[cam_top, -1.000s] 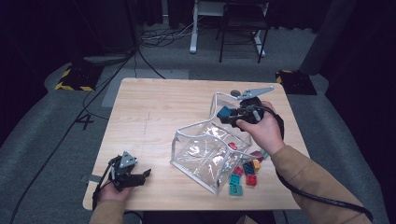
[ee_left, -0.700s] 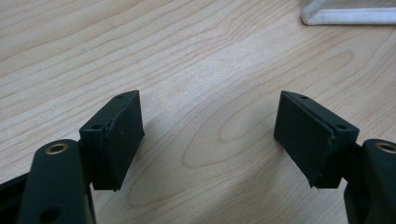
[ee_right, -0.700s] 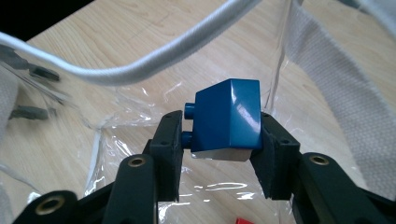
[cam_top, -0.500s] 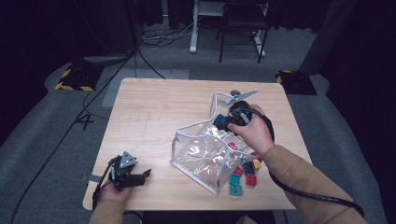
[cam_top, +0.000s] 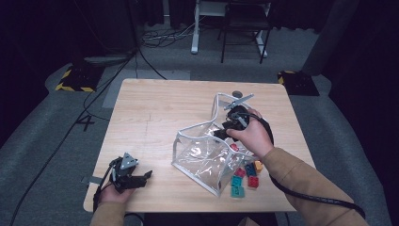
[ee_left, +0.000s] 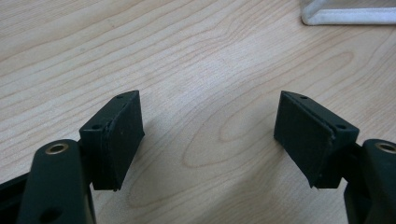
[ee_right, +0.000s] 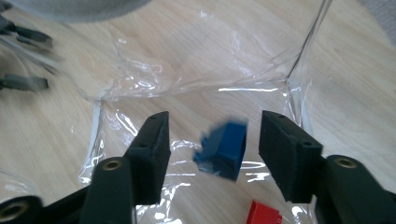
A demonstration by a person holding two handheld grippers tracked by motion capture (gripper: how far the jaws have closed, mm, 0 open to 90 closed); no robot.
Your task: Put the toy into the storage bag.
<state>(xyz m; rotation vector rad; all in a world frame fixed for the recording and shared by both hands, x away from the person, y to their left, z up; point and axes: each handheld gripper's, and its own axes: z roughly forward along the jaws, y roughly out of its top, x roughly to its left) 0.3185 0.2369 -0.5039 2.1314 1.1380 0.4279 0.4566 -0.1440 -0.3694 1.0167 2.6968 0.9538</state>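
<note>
The right gripper [ee_right: 212,140] hangs over the mouth of the clear plastic bag [cam_top: 207,157], and its jaws have just been opening: they now stand apart with one blue block [ee_right: 223,148] between them, blurred, tilted and touching neither pad, so it is released rather than gripped. Just below it, at the bottom edge of the right gripper view, lies one red block [ee_right: 264,215] inside the bag. In the high view the right gripper [cam_top: 226,131] sits at the bag's upper right, the person's hand wrapped around it. The bag has a white rim and lies crumpled on the wooden table [cam_top: 155,108], roughly at its middle right. Outside the bag, just beside its lower right corner, is a small cluster of loose blocks [cam_top: 244,179]: I count about two teal, two red and one orange, though they are small and partly hidden by the sleeve. Well apart, at the table's near left corner, the left gripper [cam_top: 141,178] rests low over the bare wood, its jaws spread wide with nothing between them; in the left gripper view one corner of the bag's rim [ee_left: 345,14] shows far off.
</note>
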